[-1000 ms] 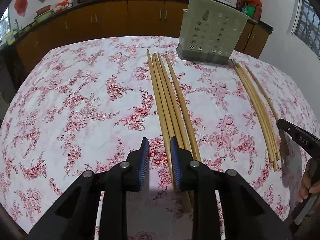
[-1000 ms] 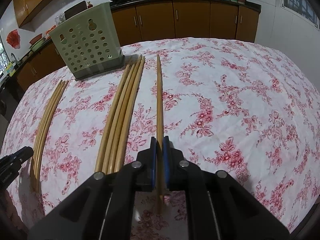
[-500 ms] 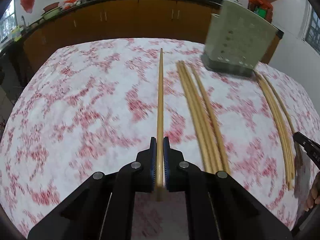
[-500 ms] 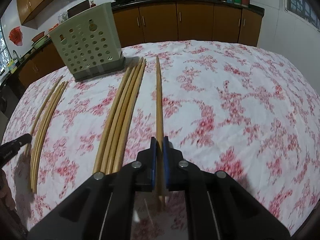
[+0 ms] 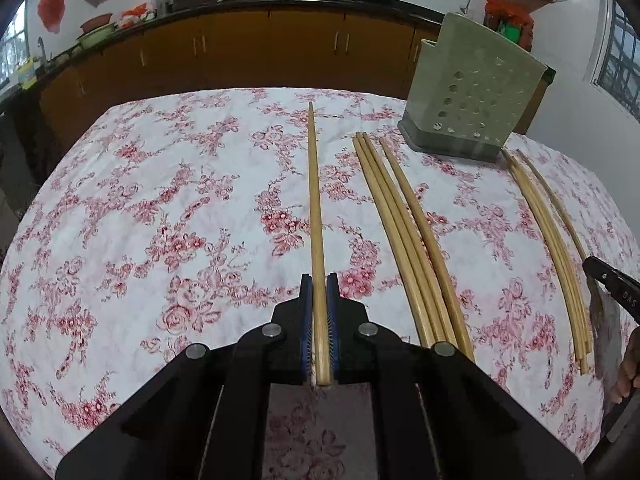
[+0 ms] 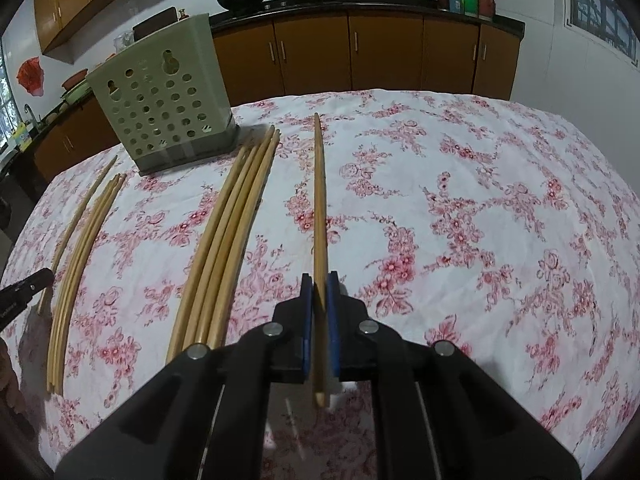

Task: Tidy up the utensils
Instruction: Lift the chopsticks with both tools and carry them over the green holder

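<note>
The left hand-held gripper (image 5: 319, 320) and the right hand-held gripper (image 6: 320, 320) each clamp one chopstick (image 5: 314, 208) (image 6: 319, 200), long axis pointing straight ahead over the bench (image 5: 160, 208).

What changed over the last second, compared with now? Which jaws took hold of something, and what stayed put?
The left gripper, open over the near ends of the left bundle a second ago, shut on one chopstick and carried it left, clear of the four remaining. The right gripper kept its own chopstick clamped throughout. The green holder, the right bundle and the tablecloth look unchanged.
</note>
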`<state>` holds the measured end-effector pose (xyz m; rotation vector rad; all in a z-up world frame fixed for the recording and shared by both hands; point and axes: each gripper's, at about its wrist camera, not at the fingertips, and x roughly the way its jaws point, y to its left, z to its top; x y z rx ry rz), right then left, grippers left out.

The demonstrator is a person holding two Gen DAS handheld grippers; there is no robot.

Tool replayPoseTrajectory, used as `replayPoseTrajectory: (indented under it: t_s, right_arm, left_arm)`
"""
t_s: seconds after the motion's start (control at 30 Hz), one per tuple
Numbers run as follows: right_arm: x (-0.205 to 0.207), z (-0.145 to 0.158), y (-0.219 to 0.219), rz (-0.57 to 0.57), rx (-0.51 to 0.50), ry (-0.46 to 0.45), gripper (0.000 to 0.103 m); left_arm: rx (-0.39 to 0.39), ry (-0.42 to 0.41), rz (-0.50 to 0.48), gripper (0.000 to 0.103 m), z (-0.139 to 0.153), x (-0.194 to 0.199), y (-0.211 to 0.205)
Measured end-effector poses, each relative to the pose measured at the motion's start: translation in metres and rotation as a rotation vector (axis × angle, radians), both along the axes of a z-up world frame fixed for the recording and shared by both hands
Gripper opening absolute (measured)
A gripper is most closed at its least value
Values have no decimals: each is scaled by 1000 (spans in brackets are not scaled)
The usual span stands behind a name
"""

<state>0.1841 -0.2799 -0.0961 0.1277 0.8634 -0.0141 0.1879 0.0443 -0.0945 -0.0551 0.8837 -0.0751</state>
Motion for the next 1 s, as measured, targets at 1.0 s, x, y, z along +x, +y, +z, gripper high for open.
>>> replayPoseTrajectory:
  t_s: [1.0]
  right_arm:
    - [-34,115,-23,-49,44,-347,8]
  left_arm:
    - [-80,-319,69,8,120,-21,25]
